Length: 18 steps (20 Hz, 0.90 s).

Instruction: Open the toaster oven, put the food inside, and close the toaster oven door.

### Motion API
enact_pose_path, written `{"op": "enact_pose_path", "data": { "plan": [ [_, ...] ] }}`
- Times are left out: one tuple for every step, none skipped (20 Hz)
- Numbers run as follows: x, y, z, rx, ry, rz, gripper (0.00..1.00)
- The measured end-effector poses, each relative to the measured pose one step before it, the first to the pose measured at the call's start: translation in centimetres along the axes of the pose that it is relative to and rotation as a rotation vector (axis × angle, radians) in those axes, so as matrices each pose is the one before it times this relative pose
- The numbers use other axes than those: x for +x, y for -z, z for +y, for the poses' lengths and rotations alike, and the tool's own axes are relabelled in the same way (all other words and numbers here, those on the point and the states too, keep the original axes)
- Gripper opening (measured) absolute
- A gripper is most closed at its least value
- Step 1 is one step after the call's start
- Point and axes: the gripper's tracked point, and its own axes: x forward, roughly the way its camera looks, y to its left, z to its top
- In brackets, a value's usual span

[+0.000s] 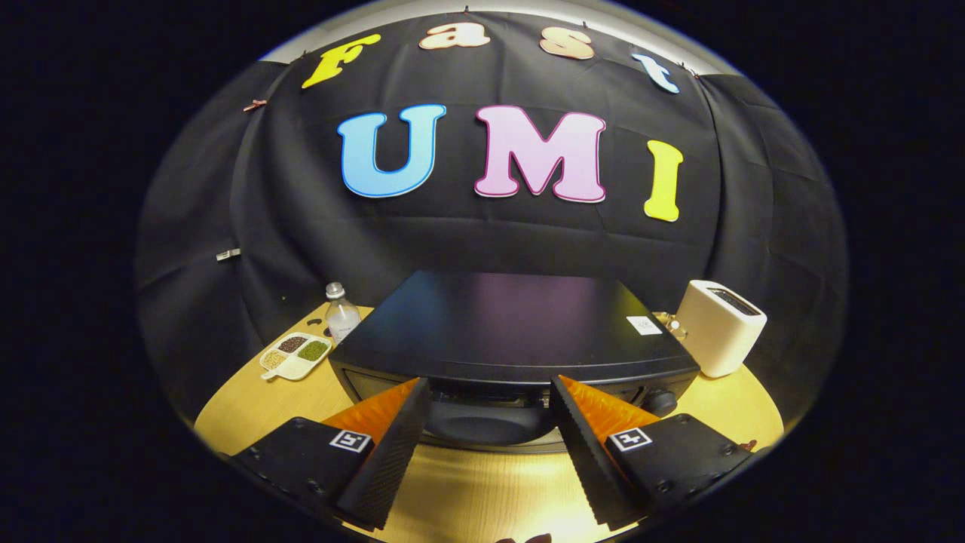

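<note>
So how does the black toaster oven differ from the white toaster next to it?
The toaster oven is black, wide and low, just ahead of the open gripper; the toaster is white, narrower and upright, beyond the fingers. The toaster oven has a front knob; the toaster has a top slot. Both stand on the wooden table.

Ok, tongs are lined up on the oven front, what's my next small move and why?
Probably ease forward and slightly down toward the door's top edge. The tongs are open and empty, straddling the toaster oven front, whose door looks closed, so opening it comes first.
</note>
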Motion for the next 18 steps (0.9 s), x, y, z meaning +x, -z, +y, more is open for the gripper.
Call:
{"op": "enact_pose_path", "data": {
  "plan": [
    [0.24, -0.514, 0.112, 0.01527, 0.00559, -0.01558, 0.98],
    [0.527, 0.22, -0.173, 0.00898, 0.01467, 0.01072, 0.98],
    [0.183, 0.166, -0.251, 0.01171, 0.02273, 0.0136, 0.98],
    [-0.012, -0.205, 0.17, -0.00847, 0.01099, -0.01153, 0.98],
    [-0.392, 0.324, 0.01, -0.00772, -0.00088, 0.01559, 0.98],
    [0.112, 0.024, 0.18, 0.02536, -0.00616, 0.00457, 0.99],
    [-0.193, 0.535, 0.143, 0.00992, -0.00015, 0.01835, 0.99],
    [-0.52, -0.315, -0.055, -0.01615, -0.00366, -0.01132, 0.99],
    [0.069, 0.538, -0.135, -0.00596, 0.00211, 0.00616, 0.99],
    [-0.452, 0.116, 0.115, 0.00432, 0.00157, -0.00066, 0.99],
    [-0.528, 0.39, -0.046, 0.00455, 0.00249, 0.007, 0.99],
    [-0.458, 0.336, 0.009, 0.00096, 0.00304, 0.00235, 0.99],
    [-0.487, 0.421, 0.075, -0.00387, 0.00364, 0.00402, 0.99],
    [-0.448, 0.323, -0.004, -0.00379, 0.00282, 0.0006, 0.99],
    [-0.37, 0.476, -0.013, 0.00039, 0.00265, 0.00627, 0.99],
    [-0.499, 0.456, -0.046, 0.00329, 0.00159, 0.00479, 0.99],
    [-0.433, 0.459, 0.034, 0.00235, 0.0002, 0.00774, 0.99],
    [-0.364, 0.405, 0.092, -0.00141, 0.00065, 0.00453, 0.99]
  ]
}}
